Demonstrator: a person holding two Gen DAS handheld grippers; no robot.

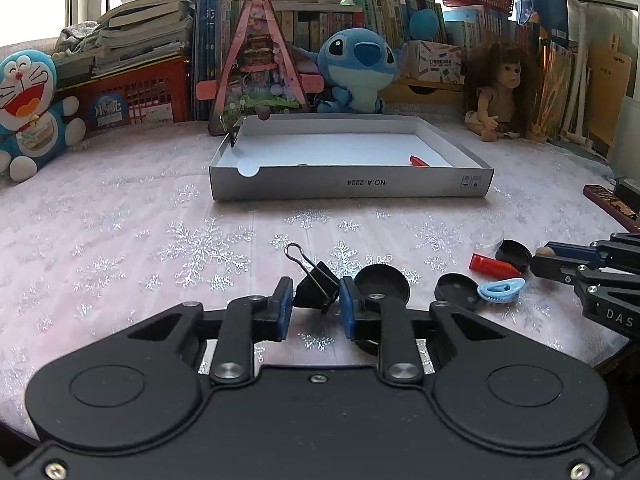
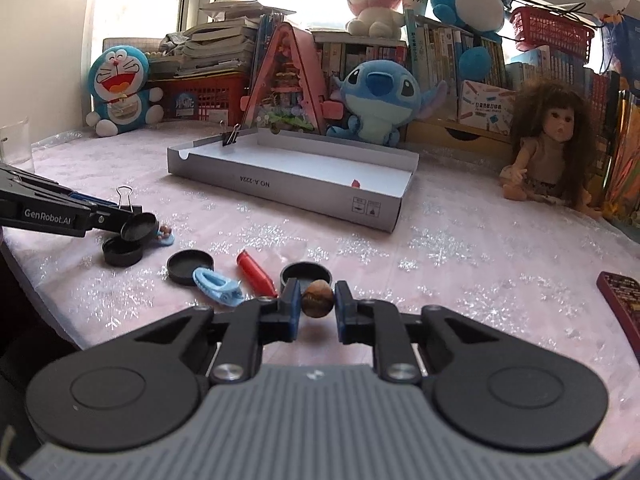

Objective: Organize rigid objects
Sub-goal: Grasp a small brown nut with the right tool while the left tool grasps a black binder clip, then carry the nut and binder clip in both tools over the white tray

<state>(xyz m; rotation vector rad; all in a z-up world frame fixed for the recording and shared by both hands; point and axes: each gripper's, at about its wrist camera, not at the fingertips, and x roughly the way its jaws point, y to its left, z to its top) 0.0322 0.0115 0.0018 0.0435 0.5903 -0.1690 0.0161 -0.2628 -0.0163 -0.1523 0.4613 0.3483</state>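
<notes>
My left gripper is shut on a black binder clip just above the tablecloth. My right gripper is shut on a brown walnut-like ball. A grey shallow box lies ahead, with a red piece inside and a binder clip on its far left corner. On the cloth lie several black round lids, a light blue clip and a red tube. The right gripper shows in the left wrist view, the left gripper in the right wrist view.
Plush toys, a doll, a pink triangular toy house, books and red crates line the back. A dark red object lies at the table's right edge. A clear cup stands far left.
</notes>
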